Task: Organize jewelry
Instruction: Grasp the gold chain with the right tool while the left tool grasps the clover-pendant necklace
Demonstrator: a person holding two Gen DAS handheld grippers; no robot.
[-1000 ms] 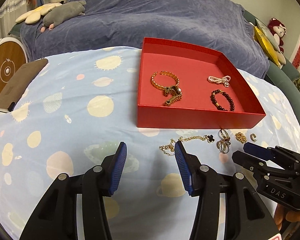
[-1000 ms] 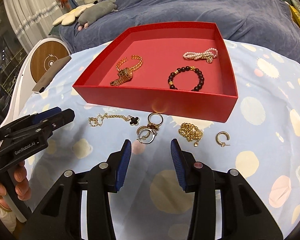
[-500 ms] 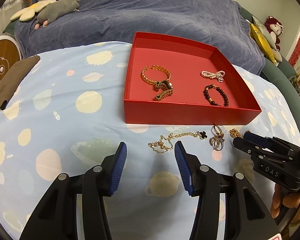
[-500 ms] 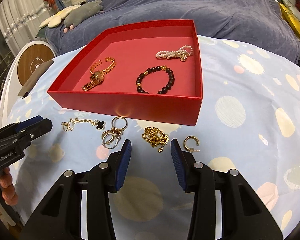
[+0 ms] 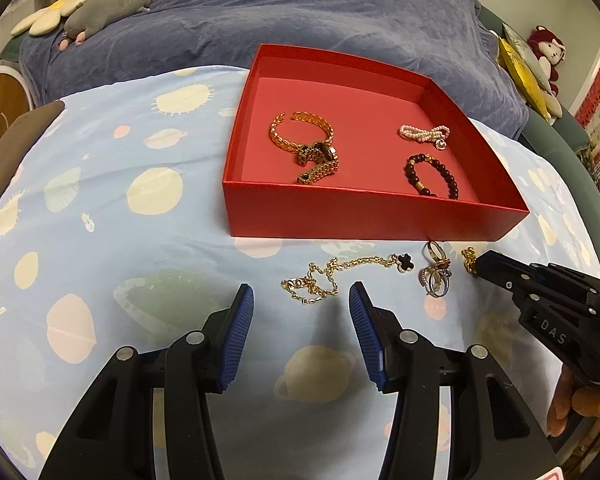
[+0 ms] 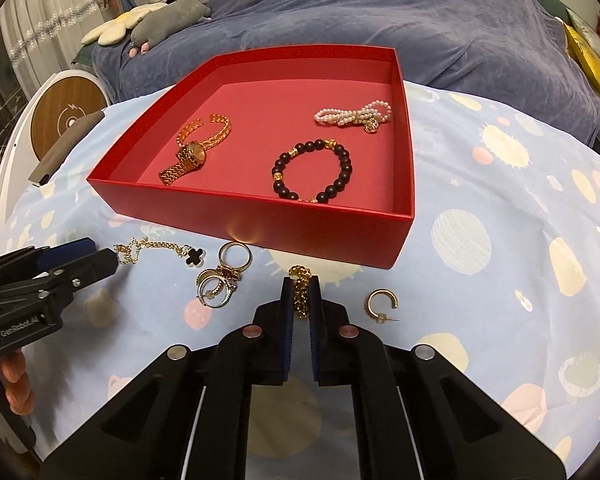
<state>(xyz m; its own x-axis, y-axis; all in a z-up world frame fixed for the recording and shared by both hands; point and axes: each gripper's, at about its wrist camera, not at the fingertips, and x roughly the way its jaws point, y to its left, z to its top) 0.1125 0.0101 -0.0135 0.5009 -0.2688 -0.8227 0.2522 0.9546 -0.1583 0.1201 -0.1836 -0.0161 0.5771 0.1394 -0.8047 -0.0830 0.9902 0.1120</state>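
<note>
A red box holds a gold watch, a pearl bracelet and a dark bead bracelet. In front of it on the spotted cloth lie a clover necklace, a cluster of rings and a gold hoop earring. My right gripper is shut on a small gold chain down on the cloth. My left gripper stands open just short of the clover necklace, with nothing between its fingers. The rings lie right of it.
The red box sits mid-table, against a blue-covered sofa with plush toys. A brown flat case and a round white device lie at the left. A hand holds each gripper handle.
My right gripper slid right from the rings to the gold chain and closed on it. My left gripper kept its opening and edged toward the clover necklace.
</note>
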